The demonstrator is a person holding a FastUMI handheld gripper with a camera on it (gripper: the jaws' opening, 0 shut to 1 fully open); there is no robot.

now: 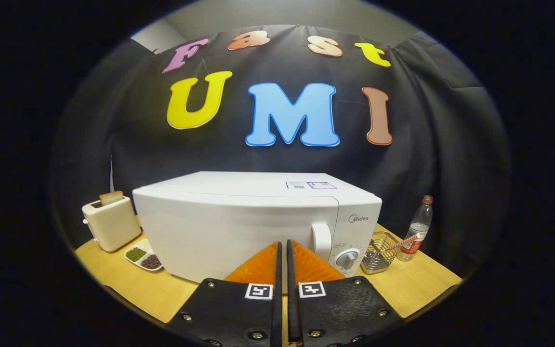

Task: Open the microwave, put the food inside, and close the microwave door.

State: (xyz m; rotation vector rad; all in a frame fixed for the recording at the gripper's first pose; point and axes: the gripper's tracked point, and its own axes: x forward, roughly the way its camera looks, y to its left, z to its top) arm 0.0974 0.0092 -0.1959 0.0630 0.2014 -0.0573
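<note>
Gripper (282, 250): nearest item, level and pointing straight at the microwave front; fingers (258, 267) drawn together with a thin slit between them, nothing held. Finger bases carry two square printed markers (284, 290); lower parts cut off from sight. Microwave (258, 226): white, closed, standing at the middle of the tabletop (138, 284), just beyond the fingertips, which cover part of its lower front. Door handle (322, 241): white, upright, at the door's right side, just right of the fingertips. Control dial (347, 259): round, below the handle on the control panel; markings too small to make out. Labels (311, 185) on the microwave's top, unreadable. Divided dish (143, 258): white, near the tabletop's left edge, just left of the microwave's lower corner, one compartment with green contents, one with dark reddish contents; whether it touches the microwave cannot be told. Toaster (110, 222): cream, toward the back left corner, a slice of bread (111, 197) standing up out of its slot. Wire basket (378, 253): right of the microwave, holding a striped stick-like item (403, 242) leaning rightward. Bottle (417, 229): clear plastic, red cap, upright just right of the basket, toward the tabletop's right edge.
</note>
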